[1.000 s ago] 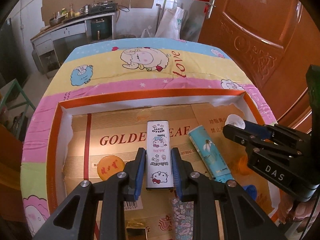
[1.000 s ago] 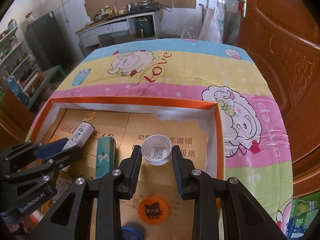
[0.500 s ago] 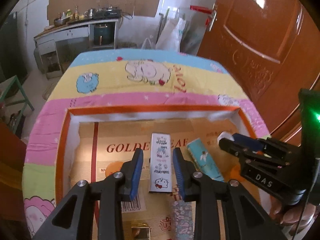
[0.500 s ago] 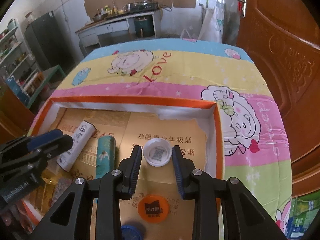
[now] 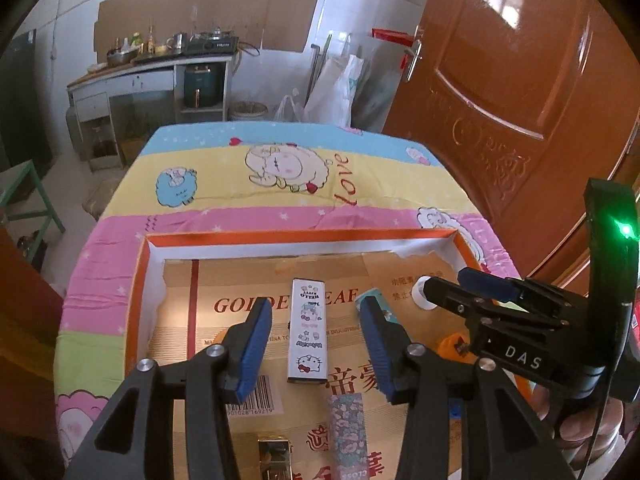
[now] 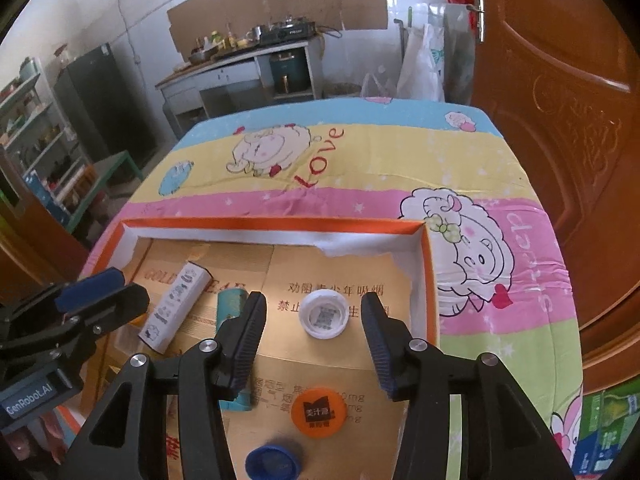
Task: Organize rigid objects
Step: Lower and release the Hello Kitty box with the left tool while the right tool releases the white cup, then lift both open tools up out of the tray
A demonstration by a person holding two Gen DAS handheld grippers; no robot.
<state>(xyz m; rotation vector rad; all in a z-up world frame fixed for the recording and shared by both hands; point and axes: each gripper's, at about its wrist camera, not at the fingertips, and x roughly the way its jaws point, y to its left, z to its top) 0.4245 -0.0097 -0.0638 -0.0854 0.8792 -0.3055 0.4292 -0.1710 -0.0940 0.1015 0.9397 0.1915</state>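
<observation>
A white cartoon-cat box (image 5: 307, 330) lies flat on the cardboard floor of the orange-rimmed tray (image 5: 280, 237). My left gripper (image 5: 316, 346) hangs over it, jaws opening, pads clear of its sides. The same box (image 6: 174, 312) shows at left in the right wrist view. A white bottle cap (image 6: 325, 314) lies open side up between the spreading jaws of my right gripper (image 6: 312, 346), untouched by the pads. A teal tube (image 5: 380, 307) lies between the box and the cap, partly hidden behind my fingers.
An orange cap (image 6: 319, 412) and a blue cap (image 6: 273, 463) lie near the tray's front. A floral tube (image 5: 347, 430) and a gold item (image 5: 274, 454) rest below the white box. The tray sits on a cartoon-sheep tablecloth (image 6: 360, 160); a wooden door (image 5: 520, 80) stands right.
Both grippers have opened, letting go of the white box and the white cap. The left gripper has risen away from the box, so the tray looks smaller.
</observation>
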